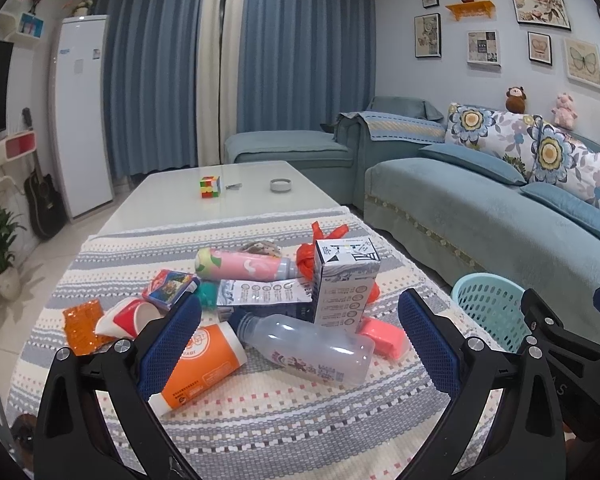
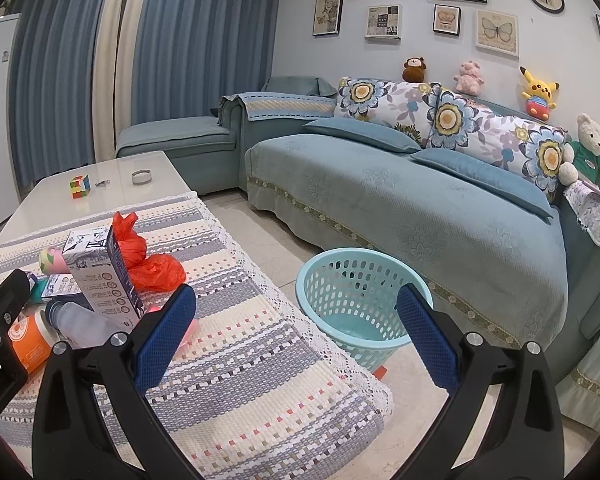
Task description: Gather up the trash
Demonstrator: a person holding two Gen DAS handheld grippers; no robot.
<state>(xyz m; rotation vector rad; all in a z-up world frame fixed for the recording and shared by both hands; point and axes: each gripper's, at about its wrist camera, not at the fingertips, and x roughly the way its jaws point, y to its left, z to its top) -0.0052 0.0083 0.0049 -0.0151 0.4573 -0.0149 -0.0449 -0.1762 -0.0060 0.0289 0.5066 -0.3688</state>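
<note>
Nothing was yet gripped: both the left gripper (image 1: 300, 340) and right gripper (image 2: 296, 338) were spread wide; the clear plastic bottle (image 1: 306, 346) at frame centre would be closed on next, judged nearest.

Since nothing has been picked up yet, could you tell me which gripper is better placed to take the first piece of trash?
Left. The open left gripper frames the clear plastic bottle; the open right gripper faces the light blue perforated bin.

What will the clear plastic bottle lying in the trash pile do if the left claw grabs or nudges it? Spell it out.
The clear bottle looks empty, so it is probably light. It lies on its side on the tablecloth, so a nudge may roll it. Its thin smooth wall may dent or slip between the open left claw.
</note>
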